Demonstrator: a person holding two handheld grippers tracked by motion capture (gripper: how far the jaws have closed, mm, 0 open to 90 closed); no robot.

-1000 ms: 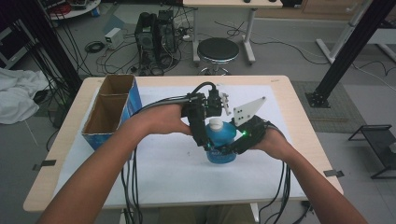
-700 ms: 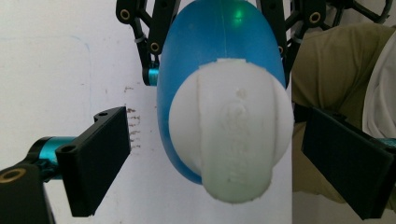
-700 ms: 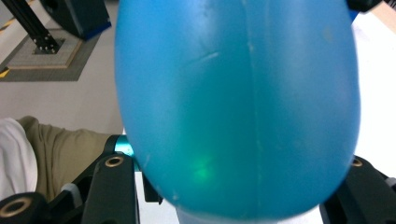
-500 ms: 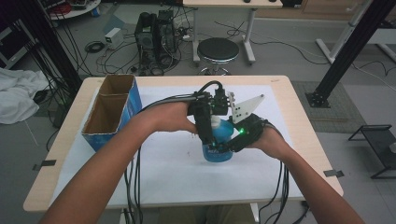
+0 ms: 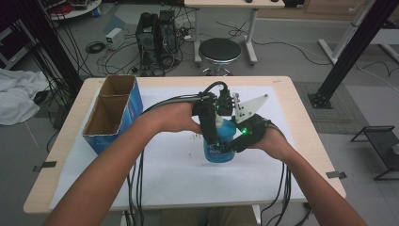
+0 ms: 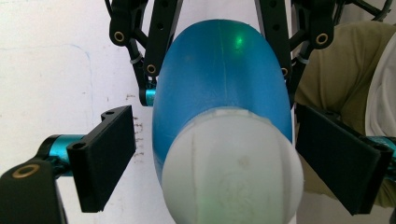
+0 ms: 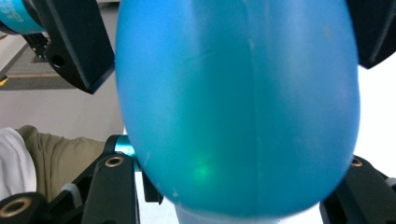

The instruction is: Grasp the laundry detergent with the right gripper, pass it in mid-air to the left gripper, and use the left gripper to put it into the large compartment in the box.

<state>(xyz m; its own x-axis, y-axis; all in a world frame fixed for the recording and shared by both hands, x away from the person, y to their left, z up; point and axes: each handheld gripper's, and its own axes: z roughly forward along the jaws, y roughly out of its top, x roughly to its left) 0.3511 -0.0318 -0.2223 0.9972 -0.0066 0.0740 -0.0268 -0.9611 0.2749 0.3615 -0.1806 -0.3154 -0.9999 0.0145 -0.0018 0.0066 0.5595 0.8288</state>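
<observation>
A blue plastic bottle (image 5: 220, 151) with a white cap (image 6: 233, 168) stands on the white sheet at the middle of the table. My right gripper (image 5: 234, 141) is shut on the bottle's body (image 7: 238, 102), and its jaws hug both sides from below in the right gripper view. My left gripper (image 5: 214, 134) comes down from above. Its two black pads (image 6: 105, 158) flank the cap with a gap on each side. Those jaws have just been closing with the cap between them, and they stand open.
An open blue cardboard box (image 5: 113, 113) with two compartments stands at the table's left. The wooden table edge (image 5: 291, 94) frames the white sheet. Cables trail from both grippers toward the near edge. A stool (image 5: 220, 49) and computer gear sit on the floor beyond.
The left gripper has shifted slightly over the bottle's top. The bottle and the right hand have stayed in place.
</observation>
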